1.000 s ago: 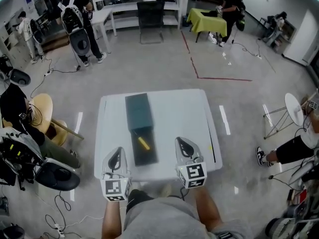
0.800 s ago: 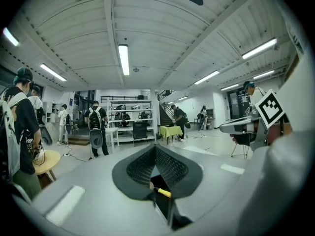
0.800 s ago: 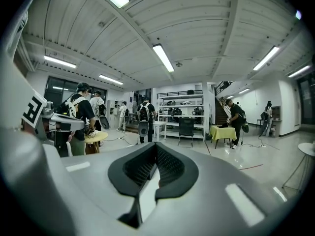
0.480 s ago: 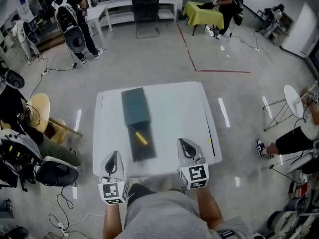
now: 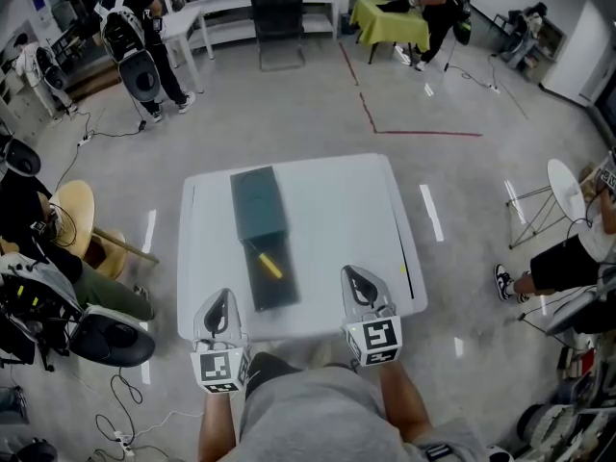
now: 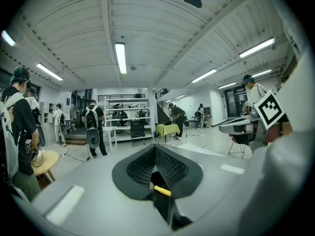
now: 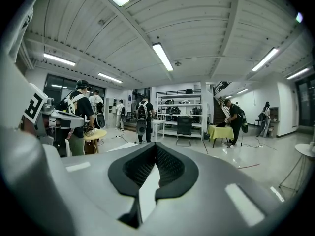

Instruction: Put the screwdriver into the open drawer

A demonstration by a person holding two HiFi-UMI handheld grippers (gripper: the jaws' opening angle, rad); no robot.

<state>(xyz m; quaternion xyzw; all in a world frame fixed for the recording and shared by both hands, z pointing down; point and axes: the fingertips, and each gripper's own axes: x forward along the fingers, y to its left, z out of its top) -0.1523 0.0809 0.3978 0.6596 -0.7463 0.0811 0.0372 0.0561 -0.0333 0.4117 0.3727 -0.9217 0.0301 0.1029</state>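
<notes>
At the centre of the head view stands a white table (image 5: 337, 229). On it, toward 10 o'clock, sits a dark cabinet (image 5: 256, 203), and its open drawer (image 5: 277, 290) is pulled out toward 6 o'clock. The left gripper (image 5: 225, 296) hangs over the table's near edge at 7 o'clock and the right gripper (image 5: 351, 275) at 5 o'clock. Both have their jaws closed together with nothing between them.

The screwdriver (image 5: 269, 265) already lies inside the drawer, its yellow handle slanting from 10 toward 4 o'clock, so the task looks finished. The shaft is too small to make out. It is probably light and rigid, with a smooth round handle that may roll. If it needs moving, the firmest hold would be across the middle of the handle.
</notes>
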